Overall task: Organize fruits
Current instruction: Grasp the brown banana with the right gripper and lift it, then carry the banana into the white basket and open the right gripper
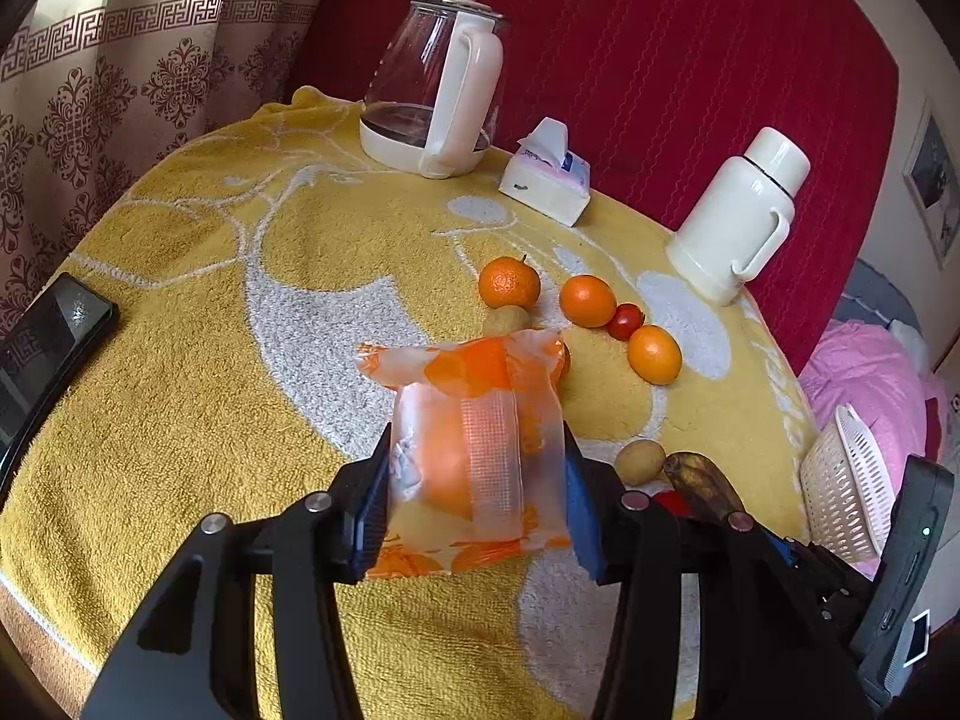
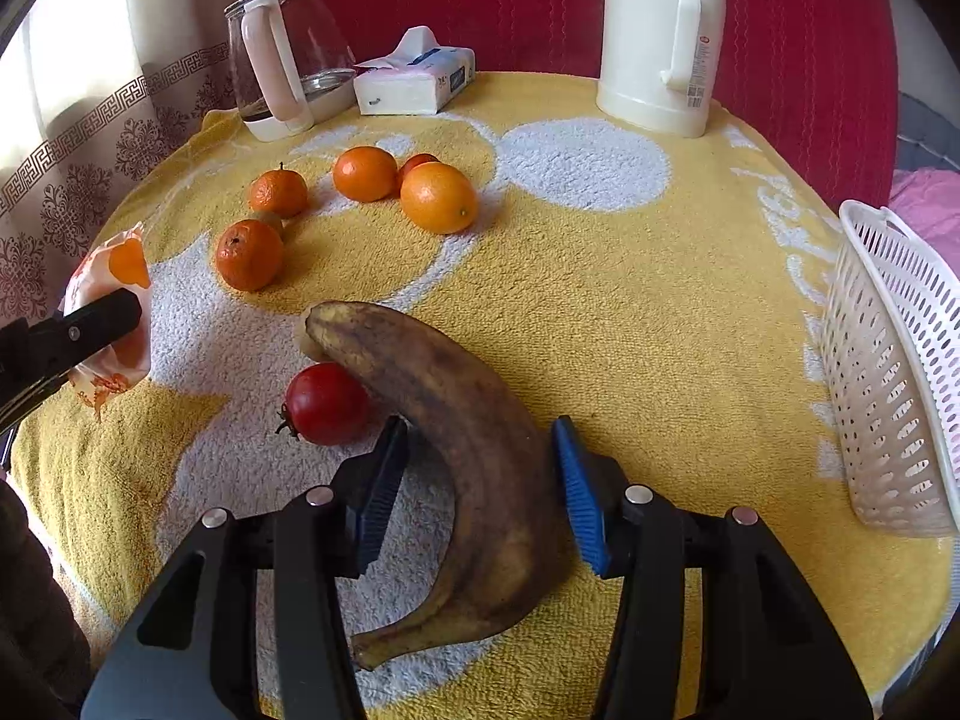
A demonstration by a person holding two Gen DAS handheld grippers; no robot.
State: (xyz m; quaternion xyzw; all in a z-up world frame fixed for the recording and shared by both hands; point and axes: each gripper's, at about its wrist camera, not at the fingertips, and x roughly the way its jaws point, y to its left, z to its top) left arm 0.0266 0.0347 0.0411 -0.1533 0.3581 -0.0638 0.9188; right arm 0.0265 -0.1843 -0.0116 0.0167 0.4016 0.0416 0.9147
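Here, my left fingers (image 1: pixel 474 504) are clamped on a crinkly plastic packet (image 1: pixel 474 420) printed in orange, one blue pad pressed to each side, with something round and orange showing through the clear film. Beyond that packet's far edge sit a small dull brown fruit (image 1: pixel 506 320), a dimpled mandarin with a stem (image 1: pixel 509 282), two smooth oranges (image 1: pixel 588 300) and a little red tomato (image 1: pixel 625 321) wedged between them.

My right fingers (image 2: pixel 480 480) stand apart around a curved, badly browned banana (image 2: pixel 474 468); the ribbed blue pads flank its middle with a gap on the left side, while on the right I cannot tell whether the pad touches the peel. The banana lies flat on the worktop (image 2: pixel 630 300), which is covered in a fluffy yellow and white towel. A glossy red tomato (image 2: pixel 327 403) rests against the banana just past my left pad, and the banana's blunt tip hides part of another small pale fruit.

Off to the right of those fingers a white perforated plastic basket (image 2: pixel 888 372) leans tilted at the worktop's edge. Farther ahead stand a cream flask (image 2: pixel 657 42), a tissue pack (image 2: pixel 414 81) and a glass kettle (image 2: pixel 288 54).
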